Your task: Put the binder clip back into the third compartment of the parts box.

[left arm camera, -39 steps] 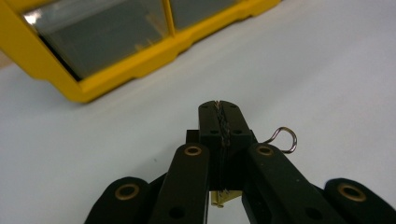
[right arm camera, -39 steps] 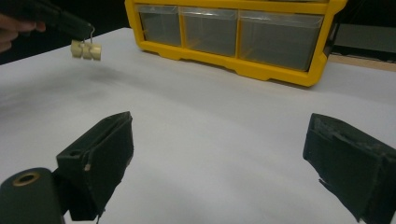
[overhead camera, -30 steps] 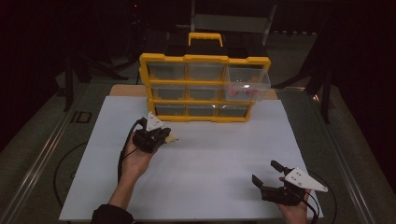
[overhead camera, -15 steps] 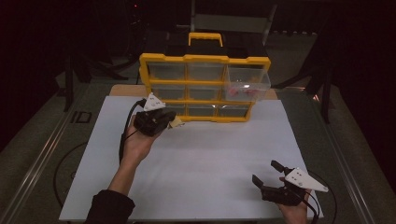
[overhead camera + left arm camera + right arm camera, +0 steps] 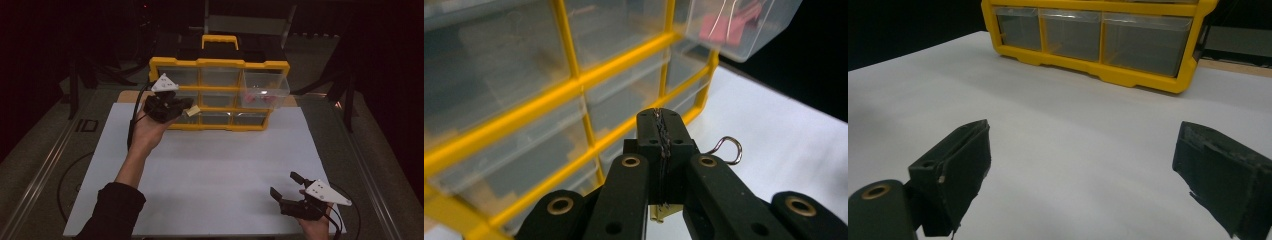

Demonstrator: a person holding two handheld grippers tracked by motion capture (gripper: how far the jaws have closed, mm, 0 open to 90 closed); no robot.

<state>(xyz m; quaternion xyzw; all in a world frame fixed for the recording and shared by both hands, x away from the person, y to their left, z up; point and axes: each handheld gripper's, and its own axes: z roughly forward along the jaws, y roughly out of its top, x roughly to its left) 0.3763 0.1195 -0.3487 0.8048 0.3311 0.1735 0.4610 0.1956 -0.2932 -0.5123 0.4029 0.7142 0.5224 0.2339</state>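
Left gripper (image 5: 663, 131) has its two black jaws clamped tight on a small binder clip (image 5: 726, 150), silver wire handle poking out right. Just beyond sits the yellow-framed organizer with clear plastic drawers (image 5: 574, 75); one clear drawer (image 5: 744, 25), pulled out upper right, holds pink clips.

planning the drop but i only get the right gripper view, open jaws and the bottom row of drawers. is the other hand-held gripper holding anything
Observer: Yes. The left hand-held gripper is shut on a small binder clip; its wire loop sticks out beside the jaws.
Operator: any drawer open higher up
Observer: The top right drawer of the yellow organizer is pulled out, with pink clips inside.
Operator: is the left one at that drawer
Observer: No. In the high view it is held up in front of the left column of drawers, apart from the open drawer.
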